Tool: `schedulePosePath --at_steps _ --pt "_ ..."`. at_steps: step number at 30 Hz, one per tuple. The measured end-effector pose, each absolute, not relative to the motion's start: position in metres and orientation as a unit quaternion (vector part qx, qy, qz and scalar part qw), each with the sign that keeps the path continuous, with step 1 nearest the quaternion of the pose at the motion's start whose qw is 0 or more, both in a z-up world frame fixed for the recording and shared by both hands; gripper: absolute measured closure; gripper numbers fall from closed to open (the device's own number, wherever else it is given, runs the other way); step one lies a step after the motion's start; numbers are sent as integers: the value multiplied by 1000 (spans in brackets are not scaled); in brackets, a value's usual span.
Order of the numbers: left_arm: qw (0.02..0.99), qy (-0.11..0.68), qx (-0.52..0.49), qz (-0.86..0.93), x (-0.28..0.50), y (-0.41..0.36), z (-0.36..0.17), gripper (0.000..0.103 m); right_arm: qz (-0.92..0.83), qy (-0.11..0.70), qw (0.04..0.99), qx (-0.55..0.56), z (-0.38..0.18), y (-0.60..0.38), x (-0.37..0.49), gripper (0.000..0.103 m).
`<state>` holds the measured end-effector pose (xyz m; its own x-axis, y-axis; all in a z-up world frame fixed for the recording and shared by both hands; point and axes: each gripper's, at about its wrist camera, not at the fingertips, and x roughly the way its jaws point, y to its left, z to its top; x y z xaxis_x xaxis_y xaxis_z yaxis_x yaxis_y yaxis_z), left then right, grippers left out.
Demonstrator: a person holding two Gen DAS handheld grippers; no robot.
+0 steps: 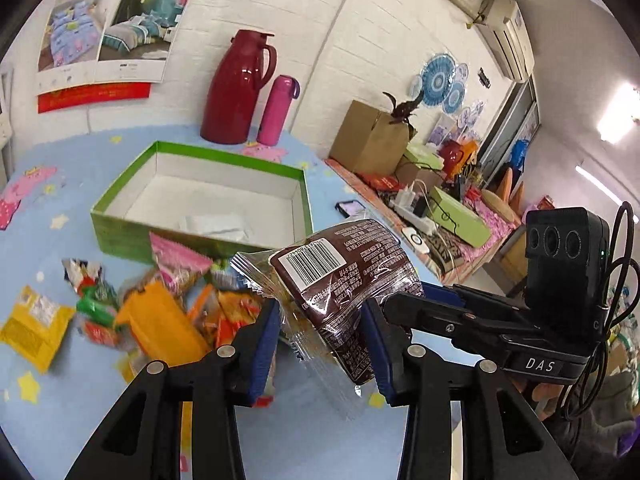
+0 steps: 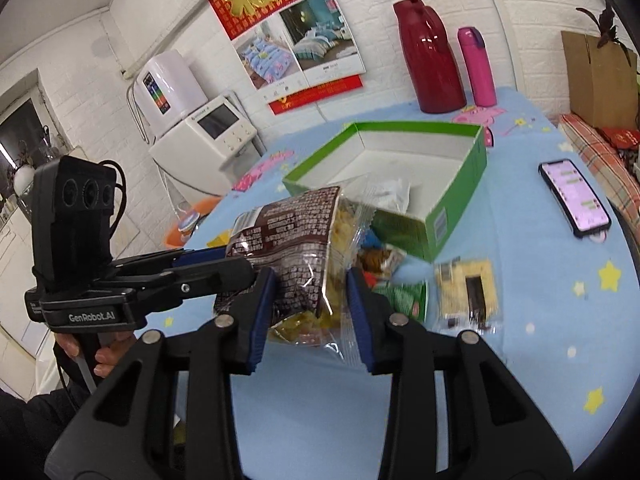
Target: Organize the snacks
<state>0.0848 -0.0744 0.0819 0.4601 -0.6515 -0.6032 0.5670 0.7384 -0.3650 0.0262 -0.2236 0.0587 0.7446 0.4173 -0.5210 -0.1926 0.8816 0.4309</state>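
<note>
Two grippers on one item: left gripper (image 1: 324, 334) and right gripper (image 2: 310, 314) each pinch the same brown snack packet (image 1: 344, 280), held aloft between them above the blue tablecloth (image 2: 540, 320), likely so it can be carried to the green box (image 1: 200, 200) just beyond. Packet: glossy brown film, white barcode label, clear crimped edges, yellowish pieces visible inside. Box: open, white-lined, holding one pale wrapper. Loose snack pile (image 1: 160, 312) lies on the cloth below, beside the box.

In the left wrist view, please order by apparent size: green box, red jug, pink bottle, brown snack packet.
1. green box
2. brown snack packet, though it is nearest the camera, so this rank is unsure
3. red jug
4. pink bottle
</note>
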Motion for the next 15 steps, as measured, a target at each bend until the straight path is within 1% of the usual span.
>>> schedulePosePath --at_steps 6,15 --pt "853 373 -74 -357 157 -81 89 61 151 304 921 190 64 -243 87 64" --pt "833 422 -89 -348 238 -97 47 61 136 342 904 219 23 -274 157 64"
